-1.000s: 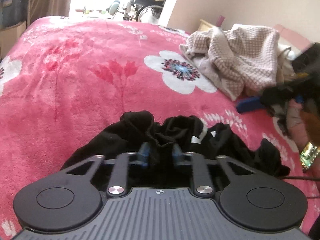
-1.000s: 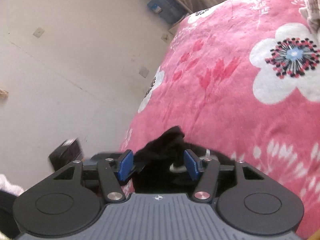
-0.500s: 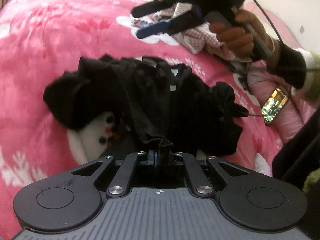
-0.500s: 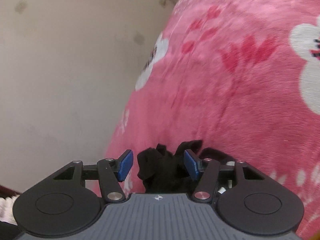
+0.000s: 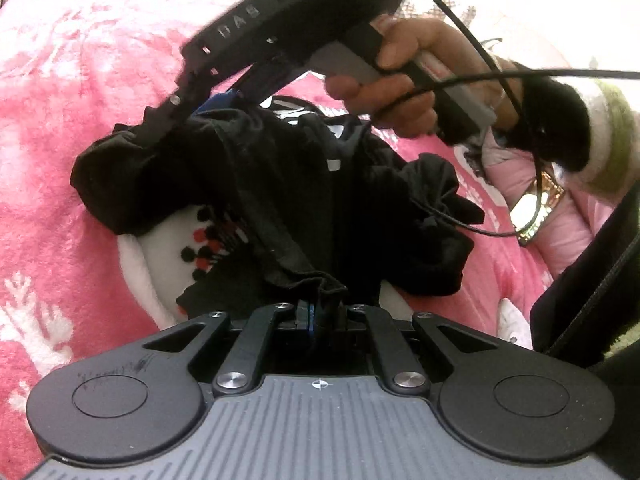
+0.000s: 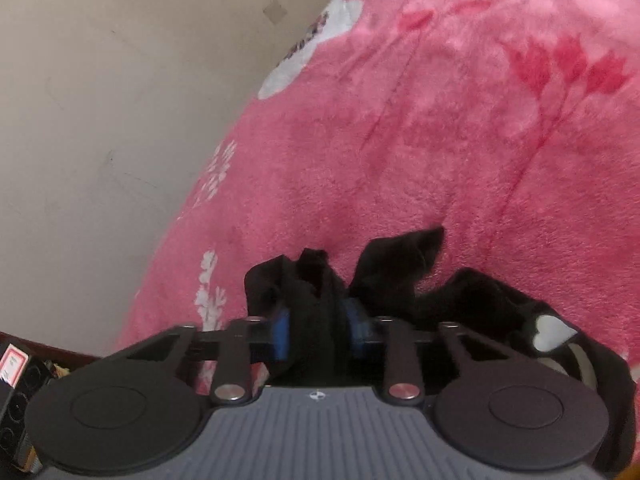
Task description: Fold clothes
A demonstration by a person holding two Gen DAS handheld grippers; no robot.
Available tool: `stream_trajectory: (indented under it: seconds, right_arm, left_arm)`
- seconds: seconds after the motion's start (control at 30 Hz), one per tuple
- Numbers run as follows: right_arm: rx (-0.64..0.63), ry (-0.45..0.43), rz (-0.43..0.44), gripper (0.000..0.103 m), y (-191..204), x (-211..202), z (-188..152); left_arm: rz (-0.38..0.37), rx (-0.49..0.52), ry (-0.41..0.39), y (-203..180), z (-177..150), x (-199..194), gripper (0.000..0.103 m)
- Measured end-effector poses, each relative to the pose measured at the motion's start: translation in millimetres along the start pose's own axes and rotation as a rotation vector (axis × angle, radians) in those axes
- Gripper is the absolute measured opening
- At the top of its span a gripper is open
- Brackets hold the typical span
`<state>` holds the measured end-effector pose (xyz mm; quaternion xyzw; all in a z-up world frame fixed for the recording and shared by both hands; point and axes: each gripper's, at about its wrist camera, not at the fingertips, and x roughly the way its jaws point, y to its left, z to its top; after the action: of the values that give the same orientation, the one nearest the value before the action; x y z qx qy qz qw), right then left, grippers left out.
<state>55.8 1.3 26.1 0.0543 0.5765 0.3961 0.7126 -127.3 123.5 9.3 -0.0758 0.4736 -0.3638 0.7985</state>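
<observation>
A crumpled black garment (image 5: 280, 184) with small white marks lies on the pink floral blanket (image 5: 60, 120). At the bottom of the left wrist view, my left gripper (image 5: 320, 314) is shut on a bunched edge of the near side. A person's hand (image 5: 400, 80) holds my right gripper (image 5: 192, 110), which has come down on the garment's far left edge. In the right wrist view, black fabric (image 6: 316, 300) fills the gap between the blue pads (image 6: 282, 332) of the right gripper (image 6: 318, 330). Its jaws are closing and press on the cloth.
The blanket (image 6: 440, 140) drops off at its left edge to a beige floor (image 6: 100, 120). A dark box (image 6: 16, 364) stands there. A black cable (image 5: 460, 80) trails from the right gripper. A shiny phone-like object (image 5: 536, 208) lies on pink bedding at the right.
The right gripper has come down onto the garment's far edge, and its jaws have narrowed onto the fabric. The left gripper has stayed shut on its edge, with the garment now stretched in front of it.
</observation>
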Motion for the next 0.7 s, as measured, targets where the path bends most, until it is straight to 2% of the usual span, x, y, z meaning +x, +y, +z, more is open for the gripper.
stream_trajectory:
  seconds: [0.07, 0.33, 0.43, 0.57, 0.7]
  right_arm:
    - [0.011, -0.058, 0.002, 0.014, 0.5, -12.4, -4.7]
    - [0.082, -0.312, 0.017, 0.013, -7.2, -76.8, -18.9]
    - [0.111, -0.403, -0.006, 0.013, -10.7, -98.2, -21.2]
    - [0.111, -0.572, -0.056, 0.012, -13.5, -143.3, -29.3]
    - [0.145, -0.758, -0.131, 0.012, -19.9, -204.5, -51.6]
  left_arm:
    - [0.013, -0.001, 0.011, 0.8, -0.5, 1.2, 0.004]
    - [0.105, -0.011, -0.023, 0.6, 11.0, -8.9, 0.004]
    - [0.138, -0.002, -0.055, -1.5, 21.7, -14.8, 0.004]
    - [0.171, 0.060, -0.119, -9.2, 46.7, -20.5, 0.004]
    - [0.159, 0.125, -0.221, -20.0, 85.7, -22.2, 0.004]
